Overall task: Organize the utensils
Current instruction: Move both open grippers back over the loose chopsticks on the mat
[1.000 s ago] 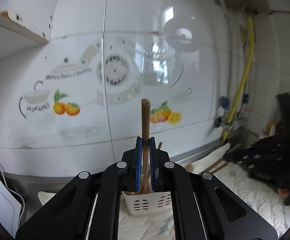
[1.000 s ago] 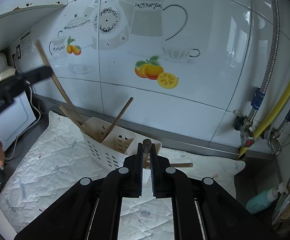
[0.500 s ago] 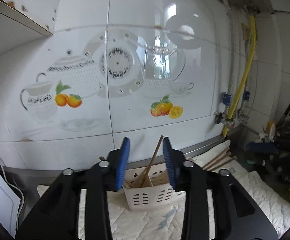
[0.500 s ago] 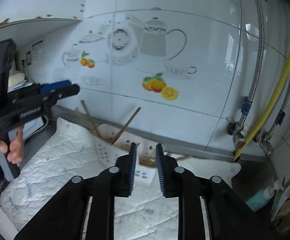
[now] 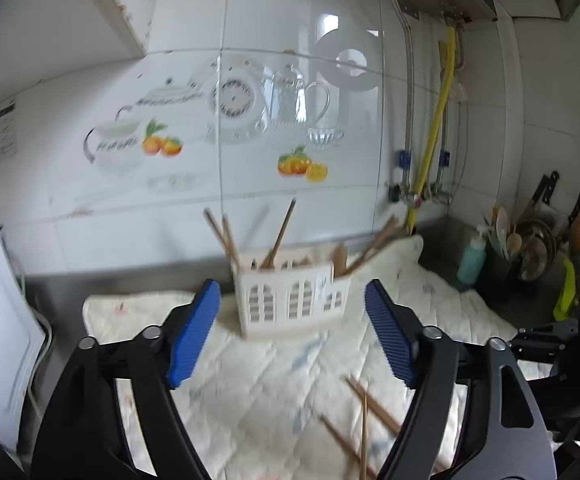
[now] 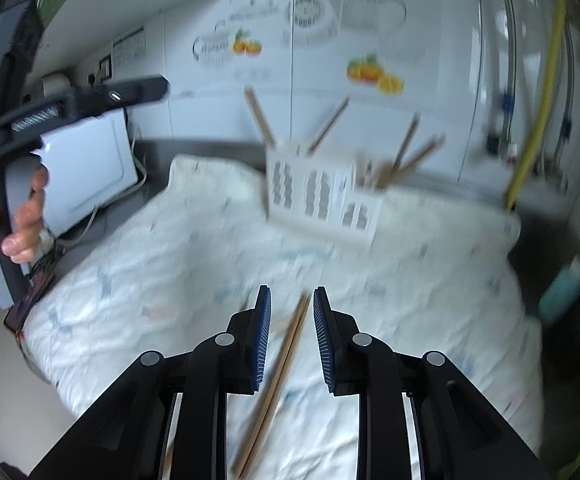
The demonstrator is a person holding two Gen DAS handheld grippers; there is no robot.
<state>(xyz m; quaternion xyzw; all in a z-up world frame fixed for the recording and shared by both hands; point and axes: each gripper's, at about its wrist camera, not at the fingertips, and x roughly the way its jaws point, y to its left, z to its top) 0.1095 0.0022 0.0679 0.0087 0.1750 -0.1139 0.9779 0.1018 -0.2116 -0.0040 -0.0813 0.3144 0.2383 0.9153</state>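
A white slotted utensil holder (image 5: 290,296) stands on the quilted mat (image 5: 266,392) near the tiled wall, with several wooden chopsticks sticking out of it; it also shows in the right wrist view (image 6: 322,196). My left gripper (image 5: 292,320) is wide open and empty, pulled back from the holder. Loose chopsticks (image 5: 364,412) lie on the mat in front of it. My right gripper (image 6: 290,304) is open and empty, low over the mat, with a pair of chopsticks (image 6: 278,380) lying between and below its jaws.
A white appliance (image 6: 86,168) stands at the left of the mat. A teal bottle (image 5: 472,258) and a dark pot of utensils (image 5: 506,252) stand at the right. A yellow hose (image 5: 434,136) and pipes run down the wall.
Both grippers let go of their wooden utensils into the holder, opened and drew back and down from it. The right gripper now hangs over chopsticks on the mat.
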